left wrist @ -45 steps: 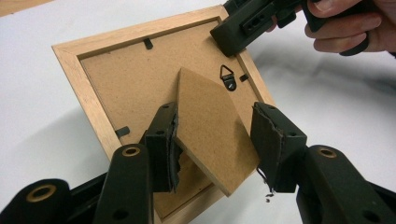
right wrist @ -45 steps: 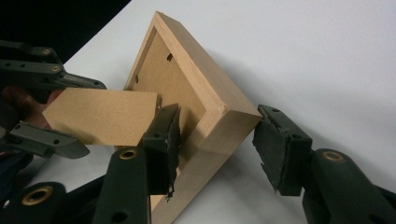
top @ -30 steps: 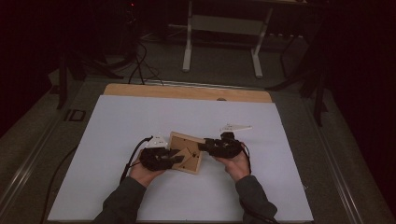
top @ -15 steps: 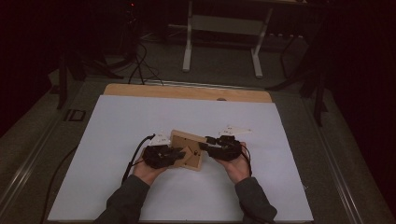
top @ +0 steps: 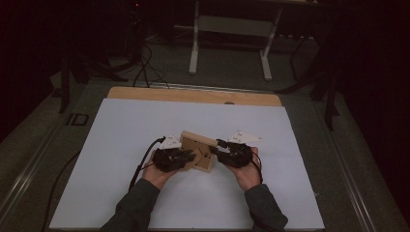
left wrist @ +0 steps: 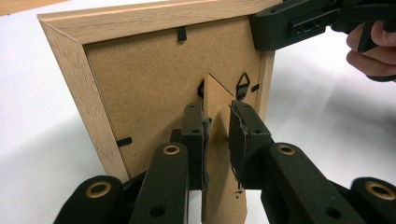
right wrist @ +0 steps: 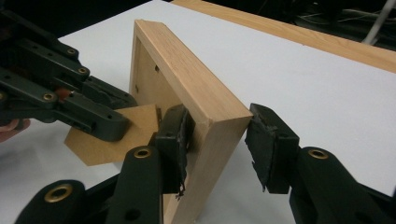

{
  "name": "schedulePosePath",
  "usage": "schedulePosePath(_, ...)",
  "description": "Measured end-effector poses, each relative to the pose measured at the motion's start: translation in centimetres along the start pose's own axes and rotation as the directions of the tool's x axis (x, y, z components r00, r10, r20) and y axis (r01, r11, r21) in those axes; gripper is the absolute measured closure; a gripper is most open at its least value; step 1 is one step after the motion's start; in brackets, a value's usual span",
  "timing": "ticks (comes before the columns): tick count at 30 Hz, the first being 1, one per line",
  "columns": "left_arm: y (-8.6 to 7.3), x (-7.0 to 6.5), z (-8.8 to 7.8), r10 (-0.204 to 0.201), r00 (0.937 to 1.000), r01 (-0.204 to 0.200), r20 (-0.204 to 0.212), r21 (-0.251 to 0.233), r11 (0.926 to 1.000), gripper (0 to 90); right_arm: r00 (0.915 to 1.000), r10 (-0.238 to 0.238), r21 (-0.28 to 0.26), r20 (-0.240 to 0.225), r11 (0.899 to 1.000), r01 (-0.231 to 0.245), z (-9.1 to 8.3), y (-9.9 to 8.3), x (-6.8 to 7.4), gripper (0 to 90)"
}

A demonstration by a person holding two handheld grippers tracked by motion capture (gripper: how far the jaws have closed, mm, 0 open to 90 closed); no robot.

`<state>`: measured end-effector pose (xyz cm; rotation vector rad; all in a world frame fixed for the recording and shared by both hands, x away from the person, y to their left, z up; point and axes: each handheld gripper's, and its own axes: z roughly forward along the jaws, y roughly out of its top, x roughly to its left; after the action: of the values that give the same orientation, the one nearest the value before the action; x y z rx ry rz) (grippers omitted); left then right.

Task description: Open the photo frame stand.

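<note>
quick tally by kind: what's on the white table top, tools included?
Picture frame: 1, back facing the left tool, stand flap swung out
Tools: 2, left tool and right tool
Total: 3

matt pale wood picture frame point(left wrist: 70, 70) — smooth fibreboard back point(left wrist: 154, 88), black plastic tongs point(left wrist: 217, 140), white matt table cover point(top: 121, 125)

A white sheet point(top: 145, 130) covers the table point(top: 193, 95), whose wooden far edge shows bare. Beyond it, a white-legged bench point(top: 232, 29) stands on a dark floor point(top: 164, 63) strewn with cables point(top: 142, 67). The room is dim.
</note>
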<state>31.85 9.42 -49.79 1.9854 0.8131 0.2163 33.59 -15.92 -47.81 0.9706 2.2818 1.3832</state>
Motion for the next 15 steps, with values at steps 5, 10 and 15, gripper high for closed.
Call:
schedulePosePath(5, -0.3, 0.0, -0.3, 0.010, 0.9997, -0.011, 0.023, 0.011, 0.9999, 76.5, 0.9995, -0.004, -0.004, -0.031, 1.000, 0.004, -0.2, -0.2, 0.2, 58.3)
schedulePosePath(10, -0.6, 0.2, -1.1, 0.002, 0.9992, -0.002, 0.040, -0.009, 1.0000, 70.5, 0.9987, -0.004, -0.015, -0.050, 1.000, 0.003, -0.5, -0.5, 0.3, 58.6)
schedulePosePath(15, -0.7, 0.5, -2.5, 0.002, 1.0000, -0.002, -0.004, -0.034, 0.9994, 65.1, 0.9983, -0.008, -0.019, -0.059, 1.000, 0.007, -0.6, -0.6, 0.5, 58.7)
